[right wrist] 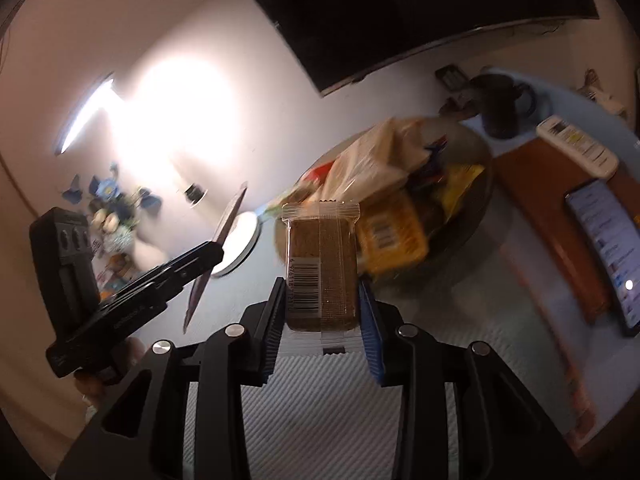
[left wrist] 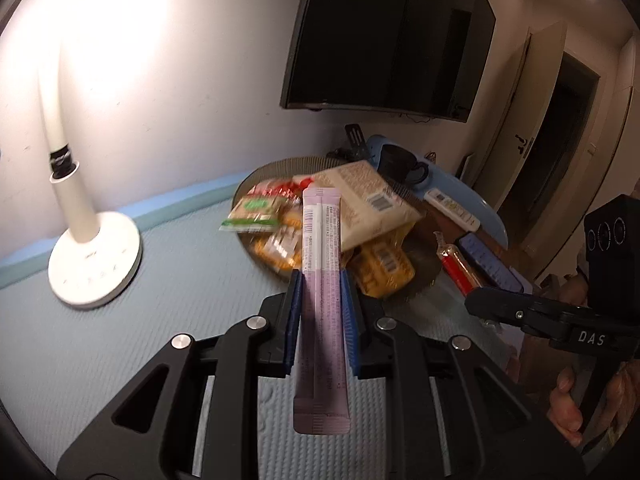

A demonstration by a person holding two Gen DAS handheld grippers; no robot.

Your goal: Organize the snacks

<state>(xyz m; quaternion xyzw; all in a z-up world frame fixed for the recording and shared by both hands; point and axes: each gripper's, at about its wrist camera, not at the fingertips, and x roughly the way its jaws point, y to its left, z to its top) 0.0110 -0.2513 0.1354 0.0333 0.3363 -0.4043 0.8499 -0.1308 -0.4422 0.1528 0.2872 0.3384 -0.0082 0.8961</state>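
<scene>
Nearest each camera is a black two-finger gripper with blue ribbed pads, and both have something clamped. Left gripper (left wrist: 320, 276): its fingers are nearly closed on a long, flat pale-purple stick sachet (left wrist: 322, 300), which stands upright between the pads and reaches past them at both ends. Right gripper (right wrist: 322, 292): its fingers are set wider, pressed against the two sides of a clear-wrapped brown snack bar with a barcode (right wrist: 322, 268), held upright.

Both hover above a pale blue textured table mat (left wrist: 192, 264). On the mat, just beyond both held items, sits a round dark shallow bowl (left wrist: 256, 172) piled with snacks: a large beige packet (left wrist: 368, 200) lying on top, yellow-orange packets (left wrist: 384, 268) beneath it, and a small green-and-white packet (left wrist: 250, 214) hanging over the left rim.

To the left of the bowl stands a white desk lamp with a round base (left wrist: 94, 264). To its right lie a brown rectangular board (right wrist: 556, 216), a white remote control (right wrist: 576, 146) and a lit phone (right wrist: 608, 240). Behind the bowl is a dark mug (right wrist: 504, 100). A black wall-mounted screen (left wrist: 384, 36) hangs above.
</scene>
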